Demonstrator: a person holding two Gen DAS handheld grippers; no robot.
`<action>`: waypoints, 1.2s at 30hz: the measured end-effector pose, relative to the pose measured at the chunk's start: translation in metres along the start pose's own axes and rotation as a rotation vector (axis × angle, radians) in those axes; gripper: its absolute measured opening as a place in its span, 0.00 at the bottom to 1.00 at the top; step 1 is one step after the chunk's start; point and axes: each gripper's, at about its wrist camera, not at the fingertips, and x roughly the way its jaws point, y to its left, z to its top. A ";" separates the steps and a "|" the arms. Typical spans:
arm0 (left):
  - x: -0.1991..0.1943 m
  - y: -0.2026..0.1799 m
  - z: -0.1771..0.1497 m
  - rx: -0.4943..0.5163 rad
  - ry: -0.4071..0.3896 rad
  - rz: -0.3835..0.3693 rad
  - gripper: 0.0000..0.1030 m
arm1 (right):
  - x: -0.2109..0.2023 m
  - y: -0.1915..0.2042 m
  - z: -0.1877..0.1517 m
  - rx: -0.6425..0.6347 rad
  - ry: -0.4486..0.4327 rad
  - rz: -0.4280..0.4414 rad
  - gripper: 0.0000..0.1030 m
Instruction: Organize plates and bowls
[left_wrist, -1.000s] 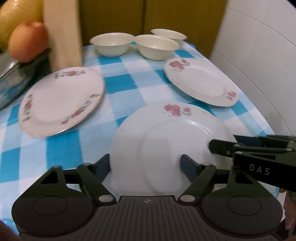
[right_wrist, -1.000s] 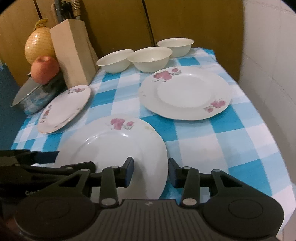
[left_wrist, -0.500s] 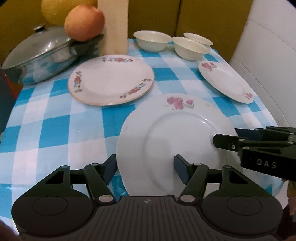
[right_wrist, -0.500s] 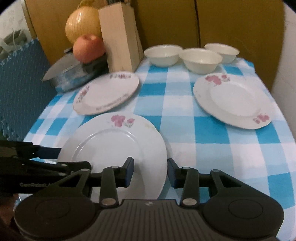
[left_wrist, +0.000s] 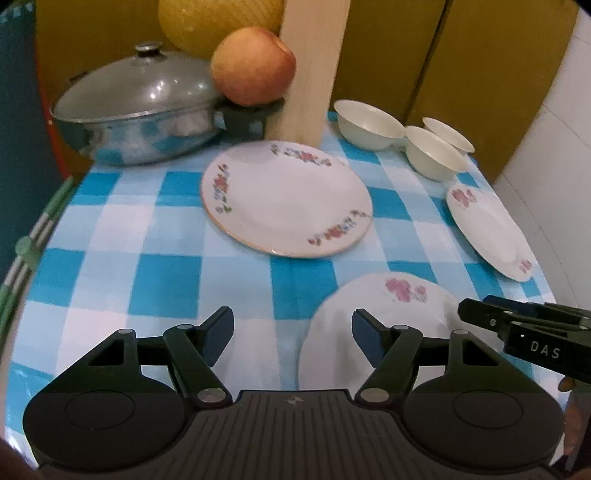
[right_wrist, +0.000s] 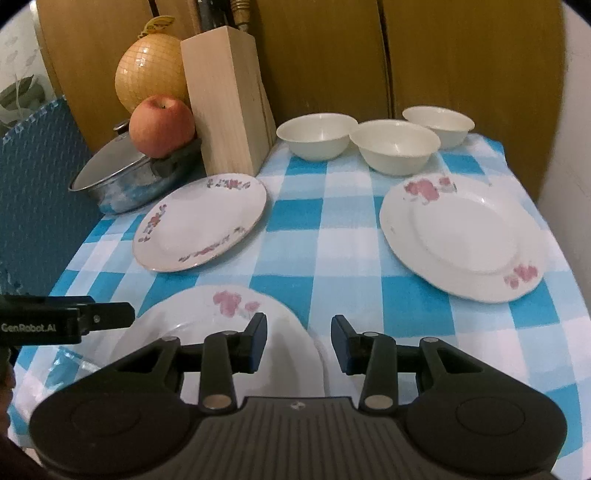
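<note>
Plate (right_wrist: 207, 328) lies seemingly beneath open right hand-held gripper (right_wrist: 298, 341)

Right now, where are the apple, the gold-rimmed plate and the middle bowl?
apple (right_wrist: 162, 125), right wrist view, middle of its red skin.
gold-rimmed plate (left_wrist: 286, 197), left wrist view, bare centre.
middle bowl (right_wrist: 395, 151), right wrist view, inner wall.

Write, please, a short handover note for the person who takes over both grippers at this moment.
Left gripper: open, holds nothing, beside the near plate.
Right gripper: open, holds nothing, over that plate's right edge.
Things: gold-rimmed plate by the knife block; another pink-flower plate on the right; three bowls in a row at the back.
Done: nothing stacked.
Left: stack the three plates, nest the bowls.
</note>
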 end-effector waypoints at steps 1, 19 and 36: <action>0.000 -0.001 0.002 -0.001 -0.003 0.000 0.75 | 0.001 0.000 0.001 0.002 -0.001 0.000 0.33; 0.031 0.006 0.045 -0.029 -0.051 0.121 0.77 | 0.058 0.029 0.081 -0.030 -0.035 0.050 0.34; 0.096 0.038 0.087 -0.102 -0.034 0.164 0.65 | 0.125 0.019 0.096 0.064 0.064 0.113 0.34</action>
